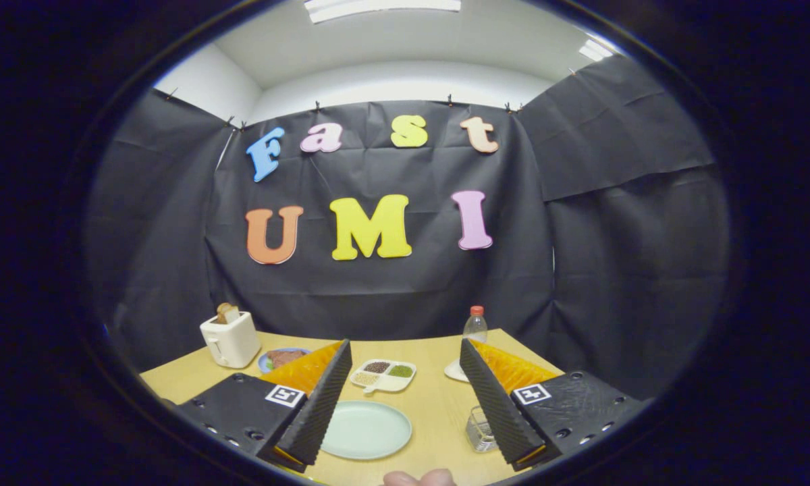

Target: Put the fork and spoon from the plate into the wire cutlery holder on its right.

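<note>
My fingers [405, 405] stand wide apart holding nothing above the counter [439, 405], the pale green plate [366, 430] between them looks bare, the wire cutlery holder [480, 430] sits at its three o'clock, so the job seems done, calling only for withdrawal.

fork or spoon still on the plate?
No: the pale green plate between the open gripper fingers lies bare.

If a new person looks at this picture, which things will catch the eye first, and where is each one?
First come the gripper's two black ribbed fingers, open wide, with the pale green plate on the wooden table between them. Beyond it lies a white divided dish of grains. A white toaster stands far left, a clear bottle with a red cap far right.
</note>
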`<action>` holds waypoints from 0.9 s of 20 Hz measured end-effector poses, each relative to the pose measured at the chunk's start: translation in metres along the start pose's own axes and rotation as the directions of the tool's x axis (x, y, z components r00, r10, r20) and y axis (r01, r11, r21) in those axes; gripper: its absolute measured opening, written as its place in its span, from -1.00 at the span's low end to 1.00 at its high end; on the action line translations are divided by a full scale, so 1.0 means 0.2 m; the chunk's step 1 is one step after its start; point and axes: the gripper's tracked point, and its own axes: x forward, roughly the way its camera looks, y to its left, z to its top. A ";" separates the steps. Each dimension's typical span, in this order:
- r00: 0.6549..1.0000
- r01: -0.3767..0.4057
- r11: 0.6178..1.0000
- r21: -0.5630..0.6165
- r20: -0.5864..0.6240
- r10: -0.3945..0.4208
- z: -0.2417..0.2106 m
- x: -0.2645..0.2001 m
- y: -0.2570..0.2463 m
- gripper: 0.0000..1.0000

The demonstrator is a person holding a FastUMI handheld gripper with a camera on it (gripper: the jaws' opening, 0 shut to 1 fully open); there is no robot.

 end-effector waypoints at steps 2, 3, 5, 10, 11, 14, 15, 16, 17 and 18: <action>1.000 0.009 1.000 -0.011 -0.005 -0.009 0.00 0.00 -0.01 0.92; 1.000 0.012 1.000 -0.013 -0.006 -0.012 0.00 0.00 -0.02 0.92; 1.000 0.012 1.000 0.004 -0.015 -0.012 -0.01 0.00 -0.02 0.92; 1.000 0.021 1.000 0.004 -0.006 -0.021 0.01 -0.01 -0.02 0.92; 1.000 0.021 1.000 0.002 -0.004 -0.021 0.02 -0.01 -0.02 0.92; 1.000 0.021 1.000 0.003 -0.007 -0.021 0.02 -0.02 -0.01 0.93; 1.000 0.017 1.000 0.004 -0.005 -0.017 0.03 -0.02 -0.01 0.92; 1.000 0.017 1.000 0.006 -0.006 -0.017 0.02 -0.02 0.00 0.92; 1.000 0.017 1.000 0.006 -0.010 -0.017 0.02 -0.02 0.00 0.92; 1.000 0.019 1.000 0.008 -0.013 -0.019 0.02 -0.02 0.00 0.92</action>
